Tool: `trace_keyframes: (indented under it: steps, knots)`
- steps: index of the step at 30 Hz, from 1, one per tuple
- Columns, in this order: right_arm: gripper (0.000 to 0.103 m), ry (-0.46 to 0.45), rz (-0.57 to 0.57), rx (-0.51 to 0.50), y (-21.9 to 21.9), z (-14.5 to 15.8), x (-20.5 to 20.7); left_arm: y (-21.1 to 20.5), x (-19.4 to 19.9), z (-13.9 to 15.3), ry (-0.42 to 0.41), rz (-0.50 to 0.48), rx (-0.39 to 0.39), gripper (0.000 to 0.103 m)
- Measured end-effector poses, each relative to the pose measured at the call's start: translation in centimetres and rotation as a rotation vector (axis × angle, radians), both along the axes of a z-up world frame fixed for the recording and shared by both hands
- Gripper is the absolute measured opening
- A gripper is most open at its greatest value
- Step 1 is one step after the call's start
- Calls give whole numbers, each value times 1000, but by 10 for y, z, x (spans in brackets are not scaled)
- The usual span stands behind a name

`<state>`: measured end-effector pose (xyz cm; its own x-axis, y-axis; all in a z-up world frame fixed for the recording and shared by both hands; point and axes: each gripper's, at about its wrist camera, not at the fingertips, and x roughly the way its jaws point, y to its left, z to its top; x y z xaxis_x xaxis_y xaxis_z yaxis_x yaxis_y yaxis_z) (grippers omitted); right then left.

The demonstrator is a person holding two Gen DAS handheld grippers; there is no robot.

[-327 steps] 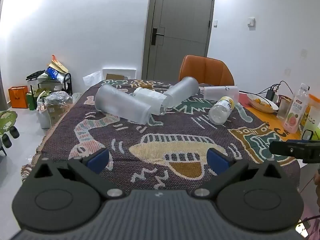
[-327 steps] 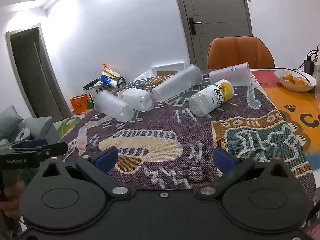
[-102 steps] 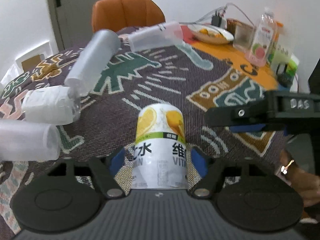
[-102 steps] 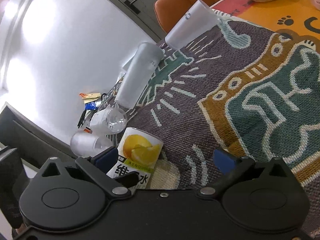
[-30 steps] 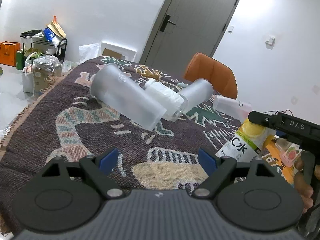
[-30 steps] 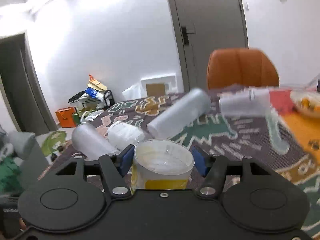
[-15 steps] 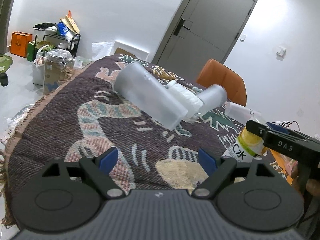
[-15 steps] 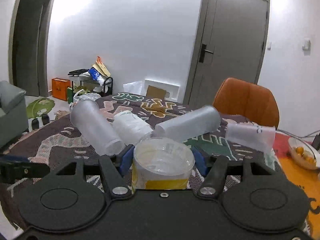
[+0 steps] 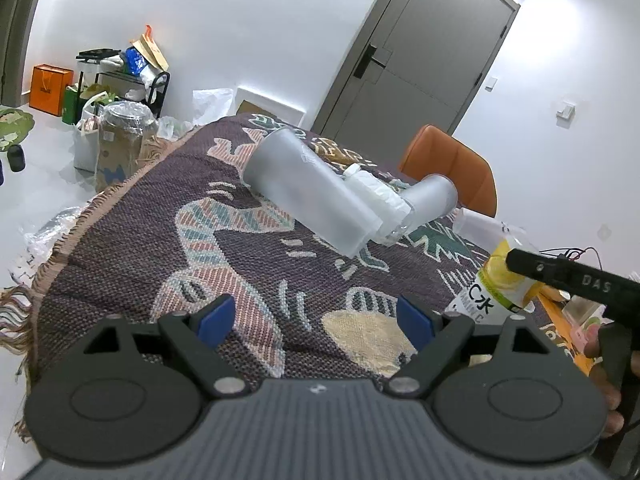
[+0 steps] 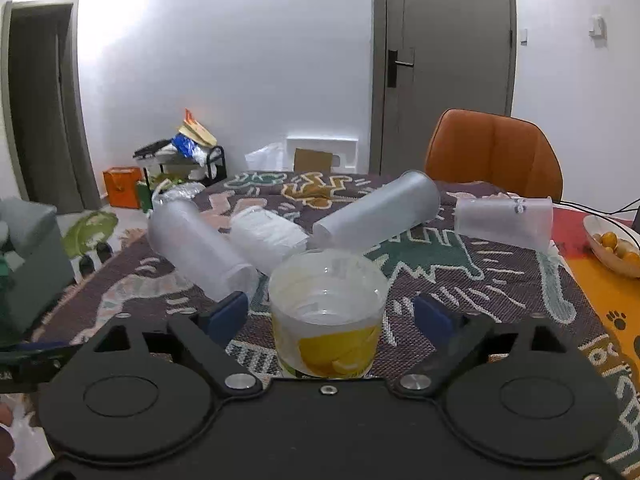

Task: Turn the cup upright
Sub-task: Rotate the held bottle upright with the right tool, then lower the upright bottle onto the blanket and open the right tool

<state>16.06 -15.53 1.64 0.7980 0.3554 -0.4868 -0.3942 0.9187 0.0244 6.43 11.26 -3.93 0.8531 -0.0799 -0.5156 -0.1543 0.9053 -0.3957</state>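
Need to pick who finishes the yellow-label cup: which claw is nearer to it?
Right. The right claw is open, straddling the yellow-label cup, which stands mouth-up between its fingers. The left claw hangs open, well off to the cup's side.

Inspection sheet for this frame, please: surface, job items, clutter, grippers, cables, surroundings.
Surface: patterned woven rug covers the table.
Job's things: lemon-label cup stands upright, mouth up, between the right gripper's open fingers; whether they touch it is unclear.
Clutter: four frosted cups lie on their sides, e.g.; fruit bowl at the right edge.
Grippers: left gripper open, empty; right gripper open.
Cables: dark cable behind the bowl.
Surroundings: orange chair, grey door, floor bags.
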Motion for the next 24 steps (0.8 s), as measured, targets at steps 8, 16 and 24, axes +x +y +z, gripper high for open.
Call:
trace_keyframes:
  steps: [8, 16, 24]
  knots:
    - [103, -23, -11, 69, -35, 11, -20, -34, -11, 16, -25, -10, 103, 95]
    - [103, -18, -4, 96, -71, 18, -39, -73, -19, 32, -45, -5, 234, 101]
    - [103, 33, 11, 117, -92, 16, -60, -99, -30, 46, -42, -112, 261, 103]
